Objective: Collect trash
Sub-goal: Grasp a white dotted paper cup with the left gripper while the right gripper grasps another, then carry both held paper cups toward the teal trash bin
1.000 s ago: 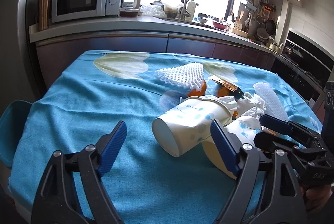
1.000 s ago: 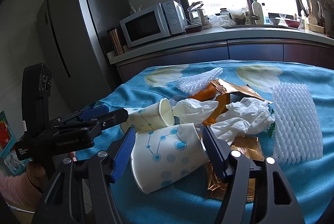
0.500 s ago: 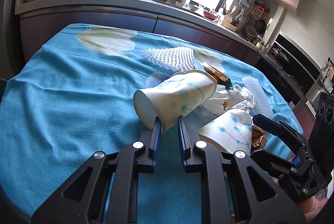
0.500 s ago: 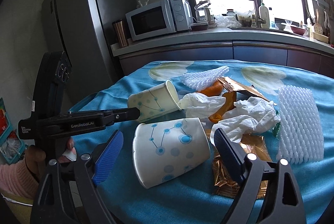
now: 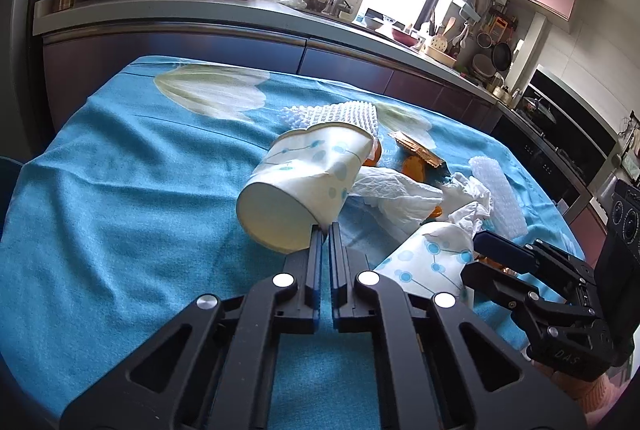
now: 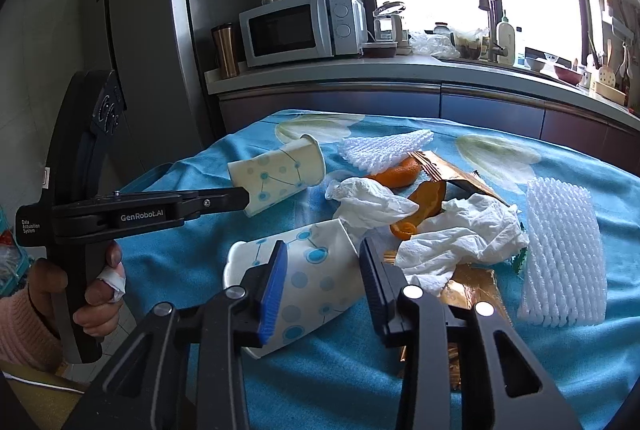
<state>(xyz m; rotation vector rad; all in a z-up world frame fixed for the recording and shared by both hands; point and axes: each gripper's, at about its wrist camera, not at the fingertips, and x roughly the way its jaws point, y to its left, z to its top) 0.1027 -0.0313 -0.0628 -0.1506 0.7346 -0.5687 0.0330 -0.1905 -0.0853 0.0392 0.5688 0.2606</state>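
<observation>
- Two dotted white paper cups lie tipped on a blue tablecloth (image 5: 120,213), interiors not visible.
- Left gripper (image 5: 325,230) pinches the farther cup's (image 5: 304,185) base rim.
- Right gripper (image 6: 320,254) jaws are closing around the nearer cup (image 6: 316,278).

The left tool (image 6: 244,198), seen from the right wrist, carries white lettering on its black side: "GenRobot.AI" along the arm, and behind it, at the rear end, a small block reading "Data Acquisition System"; in the left wrist view the right tool (image 5: 494,250) shows "DAS" embossed on its black body; the microwave (image 6: 304,27), on the bench behind the left tool, bears a small brand word above its dials, too small to read.
</observation>
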